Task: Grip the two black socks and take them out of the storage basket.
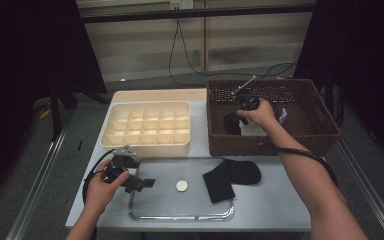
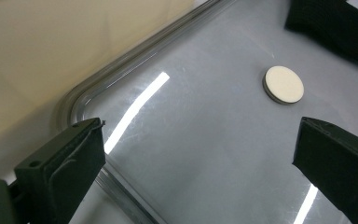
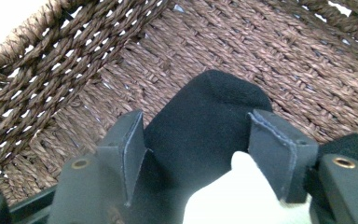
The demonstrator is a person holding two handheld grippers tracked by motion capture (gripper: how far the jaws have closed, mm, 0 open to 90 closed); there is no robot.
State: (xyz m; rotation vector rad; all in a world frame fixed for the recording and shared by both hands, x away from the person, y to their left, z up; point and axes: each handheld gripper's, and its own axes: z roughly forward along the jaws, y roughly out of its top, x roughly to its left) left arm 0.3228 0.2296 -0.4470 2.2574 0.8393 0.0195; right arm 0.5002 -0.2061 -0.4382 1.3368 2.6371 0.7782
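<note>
My right gripper (image 1: 236,119) reaches down into the brown woven basket (image 1: 325,135). In the right gripper view its jaws (image 3: 198,140) stand on either side of a humped black sock (image 3: 205,112) and touch it on both sides; a white cloth (image 3: 233,196) lies just below. My left gripper (image 1: 147,183) hovers open over the left end of the metal tray (image 1: 180,217), nothing between its jaws (image 2: 198,149). A small white disc (image 1: 181,186) lies mid-tray, also in the left gripper view (image 2: 284,84). A second black sock (image 1: 230,177) drapes over the tray's right rim.
A cream organizer box (image 1: 147,125) with several small compartments stands behind the tray, left of the basket. Cables trail on the floor beyond the table. Dark drapes close off both sides. The basket wall (image 3: 51,60) rises close on the right gripper's left.
</note>
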